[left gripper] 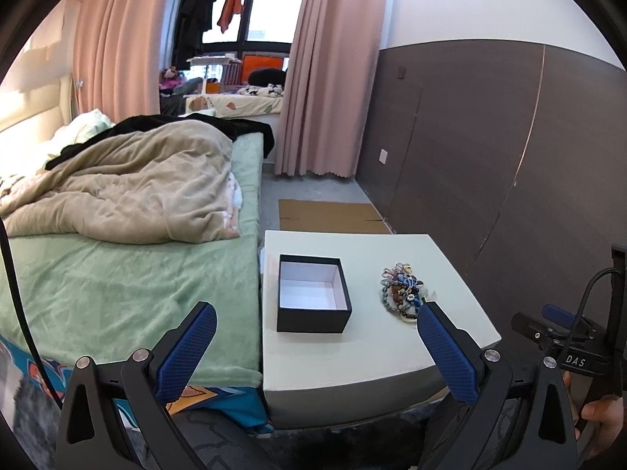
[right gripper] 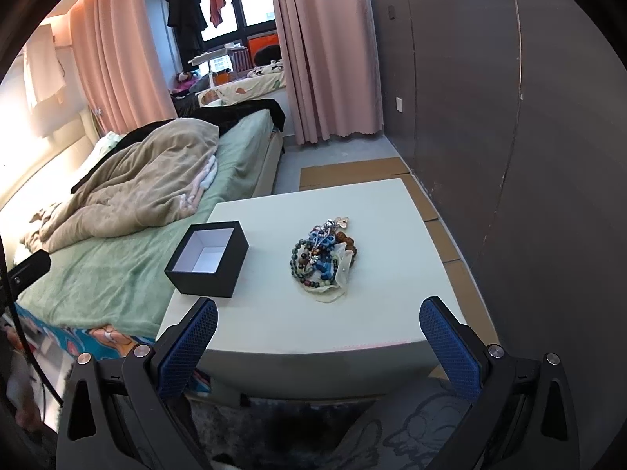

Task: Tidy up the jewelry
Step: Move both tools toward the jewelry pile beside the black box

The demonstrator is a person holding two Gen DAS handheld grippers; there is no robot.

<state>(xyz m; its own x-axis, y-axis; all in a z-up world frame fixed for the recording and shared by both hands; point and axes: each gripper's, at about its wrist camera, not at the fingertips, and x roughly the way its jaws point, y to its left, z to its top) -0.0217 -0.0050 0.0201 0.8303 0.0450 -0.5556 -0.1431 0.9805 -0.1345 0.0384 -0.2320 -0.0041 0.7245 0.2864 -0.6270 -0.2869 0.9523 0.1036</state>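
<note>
A pile of beaded bracelets and jewelry (left gripper: 403, 290) lies on a white low table (left gripper: 372, 356), right of an open black box (left gripper: 313, 293) with a white, empty inside. In the right wrist view the jewelry pile (right gripper: 323, 260) rests on a pale cloth pouch, and the black box (right gripper: 207, 260) stands to its left on the table (right gripper: 313, 329). My left gripper (left gripper: 315, 346) is open and empty, held in front of the table's near edge. My right gripper (right gripper: 319, 340) is open and empty too, near the table's front edge. The right gripper's body (left gripper: 568, 348) shows at the right of the left wrist view.
A bed (left gripper: 117, 282) with a green sheet and a beige quilt runs along the table's left side. A dark panelled wall (left gripper: 509, 156) stands to the right. Cardboard (left gripper: 329, 215) lies on the floor behind the table. A dark rug (right gripper: 352, 431) lies below the grippers.
</note>
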